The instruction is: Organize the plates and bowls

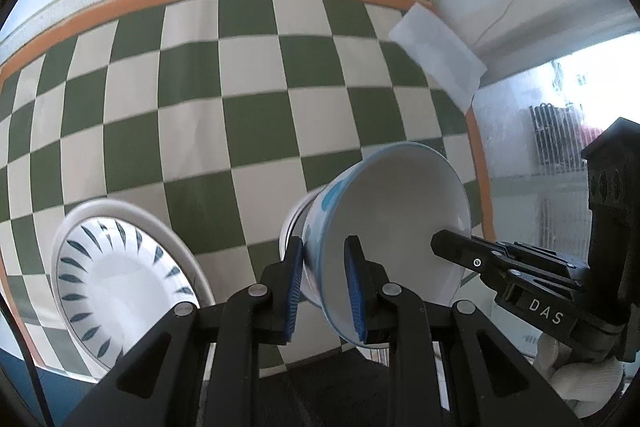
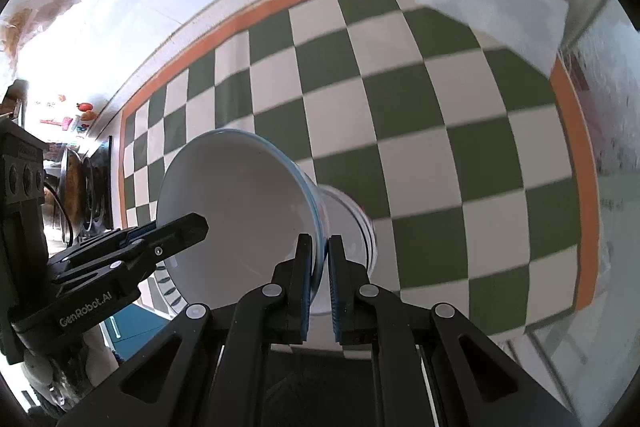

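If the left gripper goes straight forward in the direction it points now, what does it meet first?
The left gripper already straddles the bowl rim, so going on it would push deeper onto the bowl wall. Beyond that lies the checkered tablecloth, though depth is unclear.
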Motion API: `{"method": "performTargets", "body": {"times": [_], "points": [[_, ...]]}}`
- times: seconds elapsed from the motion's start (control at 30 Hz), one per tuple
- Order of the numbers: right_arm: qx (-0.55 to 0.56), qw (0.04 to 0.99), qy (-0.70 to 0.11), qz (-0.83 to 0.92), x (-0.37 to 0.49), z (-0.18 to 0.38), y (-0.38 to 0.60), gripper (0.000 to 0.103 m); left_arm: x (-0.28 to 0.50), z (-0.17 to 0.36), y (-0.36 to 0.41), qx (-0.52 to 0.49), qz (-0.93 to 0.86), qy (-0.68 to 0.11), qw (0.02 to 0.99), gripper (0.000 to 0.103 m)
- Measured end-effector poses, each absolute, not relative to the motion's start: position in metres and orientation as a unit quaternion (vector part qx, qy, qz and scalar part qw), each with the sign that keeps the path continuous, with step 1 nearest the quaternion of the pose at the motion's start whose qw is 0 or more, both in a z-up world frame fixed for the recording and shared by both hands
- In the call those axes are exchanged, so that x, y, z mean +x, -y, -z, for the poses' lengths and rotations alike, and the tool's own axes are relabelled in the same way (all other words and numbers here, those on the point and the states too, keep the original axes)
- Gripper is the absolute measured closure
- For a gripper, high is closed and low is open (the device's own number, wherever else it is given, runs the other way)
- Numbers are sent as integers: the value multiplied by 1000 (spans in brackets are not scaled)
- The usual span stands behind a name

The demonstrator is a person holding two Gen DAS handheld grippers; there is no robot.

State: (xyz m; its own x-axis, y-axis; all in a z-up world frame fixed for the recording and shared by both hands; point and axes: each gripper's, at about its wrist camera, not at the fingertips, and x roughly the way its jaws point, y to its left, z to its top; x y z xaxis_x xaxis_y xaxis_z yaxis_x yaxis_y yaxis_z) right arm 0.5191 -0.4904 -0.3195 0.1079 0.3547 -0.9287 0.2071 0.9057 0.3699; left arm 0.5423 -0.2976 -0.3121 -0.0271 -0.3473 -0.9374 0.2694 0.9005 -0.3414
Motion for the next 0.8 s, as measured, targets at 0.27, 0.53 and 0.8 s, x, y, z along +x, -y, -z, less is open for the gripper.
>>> {"method": "performTargets", "body": {"times": [0.27, 0.53, 0.8], "points": [[212, 703, -678, -43, 507, 343, 490, 94, 528, 334, 303, -14, 216, -698, 683, 84], [206, 697, -686, -35, 510, 356, 490, 94, 526, 346, 310, 1, 211, -706, 676, 84], [197, 691, -695, -31, 516, 362, 486, 94, 531, 352, 308, 1, 205, -711, 672, 84]]}}
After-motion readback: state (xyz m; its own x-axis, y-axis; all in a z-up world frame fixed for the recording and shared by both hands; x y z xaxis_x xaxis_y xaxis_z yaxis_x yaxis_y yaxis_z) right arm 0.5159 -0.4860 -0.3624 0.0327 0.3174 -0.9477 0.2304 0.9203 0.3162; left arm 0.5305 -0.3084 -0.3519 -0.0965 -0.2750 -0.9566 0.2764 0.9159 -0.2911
